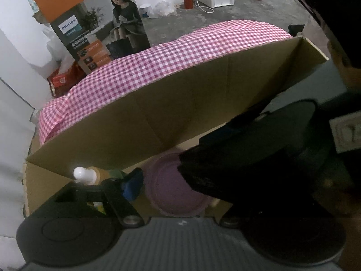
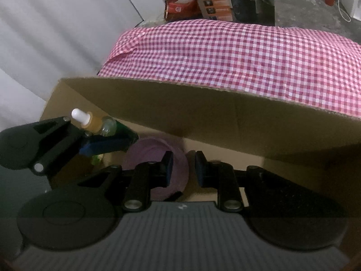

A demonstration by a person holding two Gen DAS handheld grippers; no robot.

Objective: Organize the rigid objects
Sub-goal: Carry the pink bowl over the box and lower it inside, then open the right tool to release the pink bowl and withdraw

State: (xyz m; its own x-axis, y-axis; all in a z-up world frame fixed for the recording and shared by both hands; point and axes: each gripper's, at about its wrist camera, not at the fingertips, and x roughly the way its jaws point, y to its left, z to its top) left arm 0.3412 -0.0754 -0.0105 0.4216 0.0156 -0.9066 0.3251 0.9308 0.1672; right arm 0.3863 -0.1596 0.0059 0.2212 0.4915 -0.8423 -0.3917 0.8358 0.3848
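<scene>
Both my grippers are down in the cardboard box (image 2: 203, 103): left gripper (image 2: 108, 139) loose around a dropper bottle (image 2: 90, 122) (can't tell if the pads touch), right gripper (image 2: 183, 169) nearly closed, empty, over the purple bowl (image 2: 149, 155).

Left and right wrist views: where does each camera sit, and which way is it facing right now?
Left wrist: on the left gripper, aimed steeply down into the box; one of its fingers shows, with the right gripper crossing dark on the right.
Right wrist: on the right gripper, aimed down into the same box; both its fingers show, slightly apart, with the left gripper at left.
Shared: box, bottle, purple bowl, checked cloth.
</scene>
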